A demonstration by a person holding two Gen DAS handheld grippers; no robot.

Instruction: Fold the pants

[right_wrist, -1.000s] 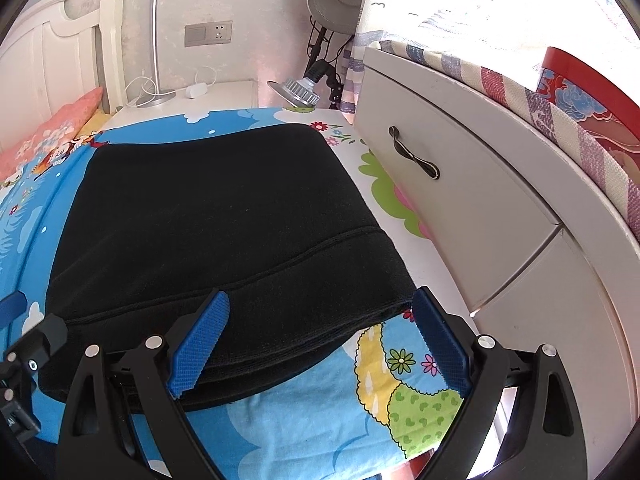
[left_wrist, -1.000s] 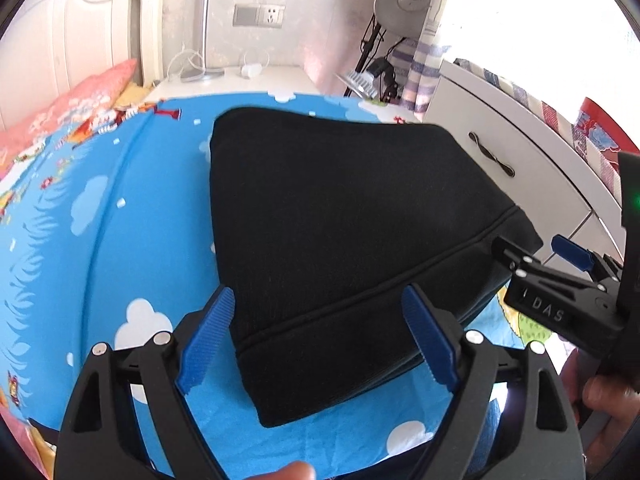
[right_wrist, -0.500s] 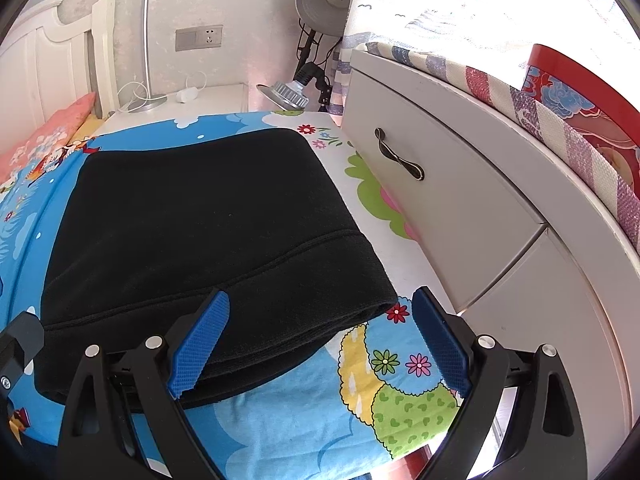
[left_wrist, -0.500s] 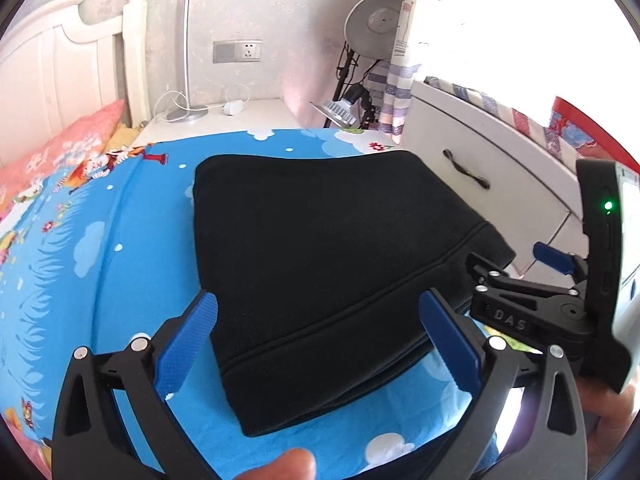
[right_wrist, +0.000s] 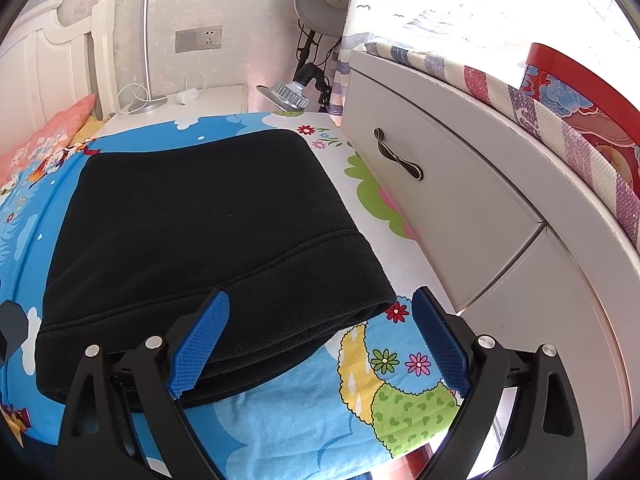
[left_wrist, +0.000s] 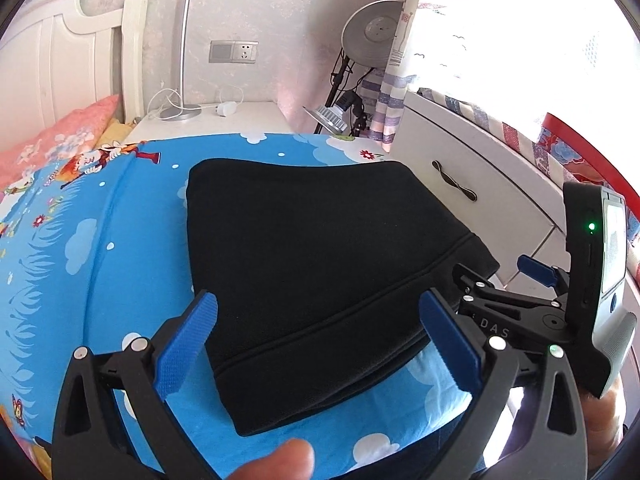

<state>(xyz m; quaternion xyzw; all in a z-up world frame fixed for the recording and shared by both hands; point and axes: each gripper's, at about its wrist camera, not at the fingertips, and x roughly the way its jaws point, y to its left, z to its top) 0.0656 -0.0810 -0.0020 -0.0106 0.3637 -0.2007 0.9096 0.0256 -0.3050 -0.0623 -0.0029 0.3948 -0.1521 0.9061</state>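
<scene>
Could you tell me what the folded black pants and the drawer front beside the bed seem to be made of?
The black pants look like thick, matte fleece or knit: soft rounded folds, stitched hem, no shine. The drawer front looks like white-painted wood or board with a smooth satin finish and a dark metal-looking handle; the core material isn't discernible.

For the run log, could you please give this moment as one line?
pants: folded, on bed | left gripper: open, jaws just opened, empty | right gripper: open, empty

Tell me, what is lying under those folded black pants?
The black pants lie on a blue cartoon-print bedsheet, which shows all around them. Whatever sits directly beneath the fabric is covered.
</scene>
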